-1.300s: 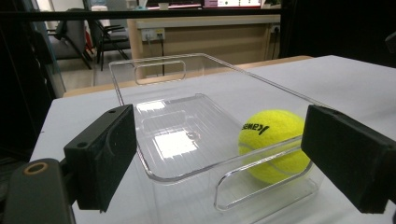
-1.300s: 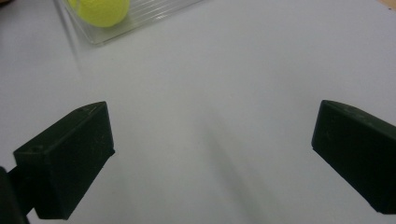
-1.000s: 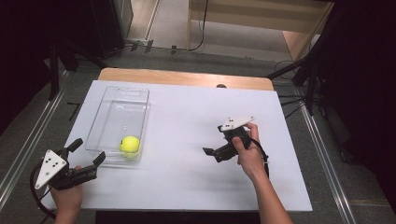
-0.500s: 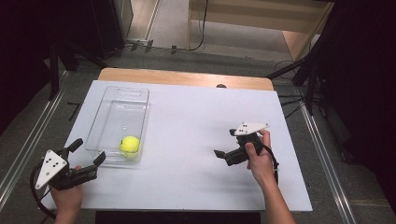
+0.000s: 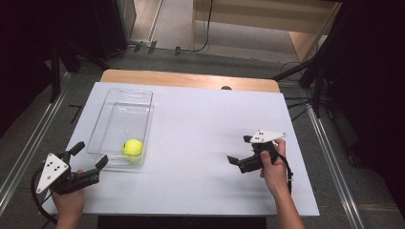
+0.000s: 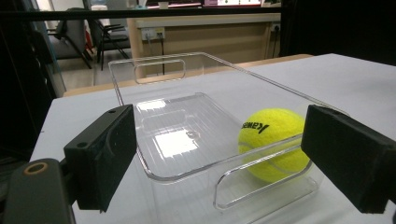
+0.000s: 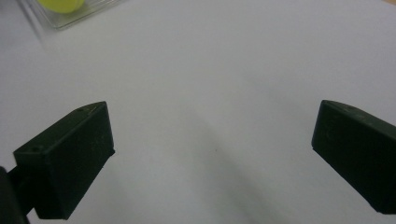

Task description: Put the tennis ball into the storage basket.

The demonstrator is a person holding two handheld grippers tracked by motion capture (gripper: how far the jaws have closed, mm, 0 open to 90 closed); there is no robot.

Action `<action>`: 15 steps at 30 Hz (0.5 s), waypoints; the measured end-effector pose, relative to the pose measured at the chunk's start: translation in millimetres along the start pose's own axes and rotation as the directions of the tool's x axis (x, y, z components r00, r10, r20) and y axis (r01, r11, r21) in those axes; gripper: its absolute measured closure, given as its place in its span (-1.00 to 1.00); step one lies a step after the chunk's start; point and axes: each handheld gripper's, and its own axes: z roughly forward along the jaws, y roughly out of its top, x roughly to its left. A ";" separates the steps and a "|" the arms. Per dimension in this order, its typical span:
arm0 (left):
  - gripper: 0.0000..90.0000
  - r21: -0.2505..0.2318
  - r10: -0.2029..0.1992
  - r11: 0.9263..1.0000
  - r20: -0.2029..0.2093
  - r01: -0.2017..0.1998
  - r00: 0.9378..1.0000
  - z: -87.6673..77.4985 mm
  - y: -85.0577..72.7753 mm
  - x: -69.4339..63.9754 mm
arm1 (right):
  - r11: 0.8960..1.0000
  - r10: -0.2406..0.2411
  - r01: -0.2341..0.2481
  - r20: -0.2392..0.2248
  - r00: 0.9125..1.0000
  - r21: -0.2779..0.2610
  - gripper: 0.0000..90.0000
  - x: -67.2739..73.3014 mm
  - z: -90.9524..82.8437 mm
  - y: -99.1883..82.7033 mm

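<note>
A yellow tennis ball (image 5: 132, 147) lies in the near end of a clear plastic bin (image 5: 119, 98) on the left of the white table. My left gripper (image 5: 90, 153) is open just short of the bin's near end, aimed at it. In the left gripper view the ball (image 6: 273, 142) sits behind the bin's near wall (image 6: 187, 175), between the spread jaws of the left gripper (image 6: 226, 156). My right gripper (image 5: 239, 149) is open over bare table at the right, holding nothing. In the right gripper view, the right gripper (image 7: 212, 154) has its jaws wide apart, with the ball (image 7: 60, 3) far off.
The white table top (image 5: 200, 124) stretches bare between the bin and my right hand. A wooden strip (image 5: 191, 80) runs along the far edge. Dark stands and cables (image 5: 305, 76) are on the floor beyond the table's right side.
My right gripper has drawn back to the right and toward the near edge, away from the bin. The left gripper, ball and bin have not moved.
</note>
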 end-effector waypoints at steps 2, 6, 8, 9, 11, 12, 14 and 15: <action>-0.75 0.000 0.001 1.000 0.000 -0.001 1.000 0.0 0.0 0.0 | 1.000 0.007 -0.007 0.002 1.000 -0.002 -1.00 -1.1 -2.5 -2.9; -0.75 -0.001 0.001 1.000 0.000 -0.001 1.000 0.2 -0.1 -0.1 | 1.000 0.018 -0.018 0.009 1.000 -0.014 -1.00 -3.8 -6.4 -9.4; -0.75 0.000 0.002 1.000 0.000 -0.002 1.000 0.0 0.0 -0.1 | 1.000 0.023 -0.022 0.015 1.000 -0.021 -1.00 -4.9 -8.7 -12.7; -0.75 0.001 0.002 1.000 0.000 -0.002 1.000 0.0 0.0 -0.1 | 0.999 0.027 -0.026 0.014 1.000 -0.024 -1.00 -5.2 -9.9 -14.4; -0.75 0.001 0.002 1.000 0.000 -0.002 1.000 0.0 0.0 -0.1 | 0.999 0.029 -0.028 0.021 0.999 -0.033 -1.00 -6.2 -12.0 -17.8; -0.75 0.001 0.002 1.000 0.000 -0.002 1.000 0.0 0.0 0.0 | 0.999 0.031 -0.030 0.027 0.999 -0.035 -1.00 -6.9 -13.2 -19.8; -0.75 0.001 0.002 1.000 0.000 -0.002 1.000 -0.1 0.0 0.0 | 0.998 0.037 -0.036 0.032 0.999 -0.042 -1.00 -8.2 -15.7 -23.8; -0.75 0.001 0.002 1.000 0.000 -0.002 1.000 -0.1 0.0 0.0 | 0.998 0.046 -0.045 0.033 0.998 -0.046 -1.00 -8.2 -17.0 -25.8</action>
